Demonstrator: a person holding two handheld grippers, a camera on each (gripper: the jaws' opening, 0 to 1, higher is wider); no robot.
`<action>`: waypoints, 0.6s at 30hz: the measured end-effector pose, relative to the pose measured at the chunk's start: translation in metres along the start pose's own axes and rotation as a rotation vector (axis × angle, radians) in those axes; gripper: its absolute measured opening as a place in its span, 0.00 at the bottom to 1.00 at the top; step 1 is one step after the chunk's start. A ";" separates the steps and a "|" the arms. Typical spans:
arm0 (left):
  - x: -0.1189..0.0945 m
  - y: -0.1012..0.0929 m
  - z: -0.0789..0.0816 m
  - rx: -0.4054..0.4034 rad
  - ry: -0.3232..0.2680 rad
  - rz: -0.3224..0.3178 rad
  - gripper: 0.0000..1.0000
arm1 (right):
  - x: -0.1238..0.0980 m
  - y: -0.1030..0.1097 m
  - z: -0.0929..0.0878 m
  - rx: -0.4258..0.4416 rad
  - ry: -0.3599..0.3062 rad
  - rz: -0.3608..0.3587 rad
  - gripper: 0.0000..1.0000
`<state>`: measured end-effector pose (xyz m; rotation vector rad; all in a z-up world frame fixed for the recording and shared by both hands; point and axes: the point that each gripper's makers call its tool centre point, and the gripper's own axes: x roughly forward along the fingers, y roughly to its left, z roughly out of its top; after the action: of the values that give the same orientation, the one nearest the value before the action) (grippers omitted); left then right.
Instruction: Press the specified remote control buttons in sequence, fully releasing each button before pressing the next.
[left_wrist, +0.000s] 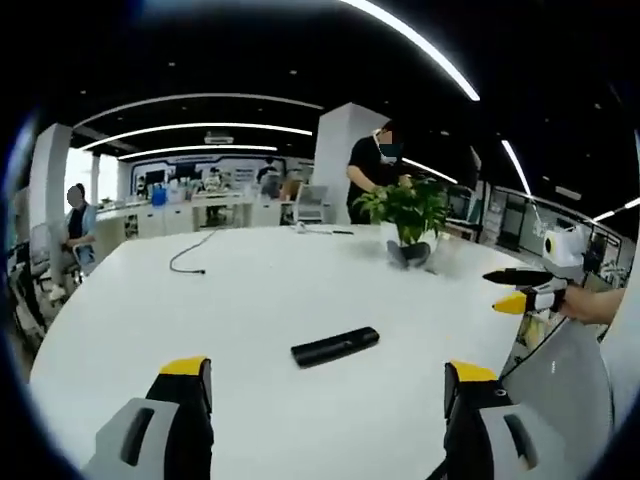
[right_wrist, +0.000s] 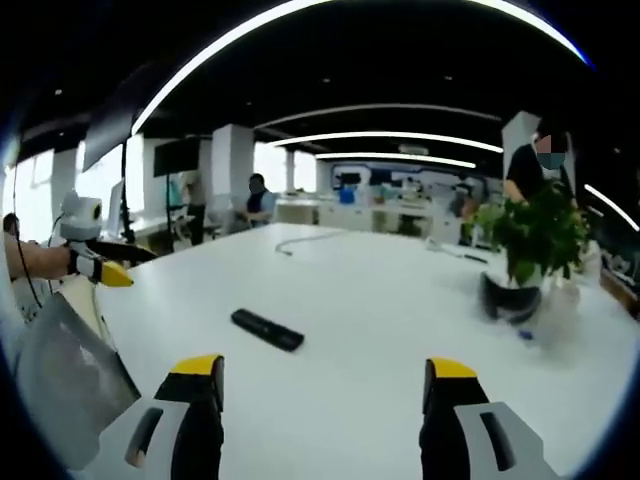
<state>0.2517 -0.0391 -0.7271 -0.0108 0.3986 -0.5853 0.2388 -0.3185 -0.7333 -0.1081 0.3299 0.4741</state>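
The remote control (left_wrist: 335, 347) lies untouched on the white table (left_wrist: 250, 300), centre frame, well ahead of both grippers. Left gripper (left_wrist: 328, 385) and right gripper (right_wrist: 325, 383) hold their jaws wide apart, empty. No press looks begun; the whole sequence seems left.

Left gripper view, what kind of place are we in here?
Probably an open-plan office or lab: a large white table holding a potted plant, desks with chairs behind, and long strip lights on a dark ceiling.
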 end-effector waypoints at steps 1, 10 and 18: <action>0.003 0.000 -0.003 -0.020 0.029 -0.012 1.00 | 0.000 0.000 0.001 -0.005 -0.001 0.001 0.81; 0.033 0.006 -0.016 0.029 0.147 -0.088 0.95 | 0.002 -0.011 0.004 -0.004 -0.008 -0.013 0.82; 0.055 0.001 -0.022 0.127 0.232 -0.147 0.91 | 0.002 -0.019 0.005 0.007 -0.018 -0.022 0.81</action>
<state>0.2858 -0.0653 -0.7676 0.1522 0.5887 -0.7597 0.2507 -0.3332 -0.7292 -0.1005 0.3125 0.4514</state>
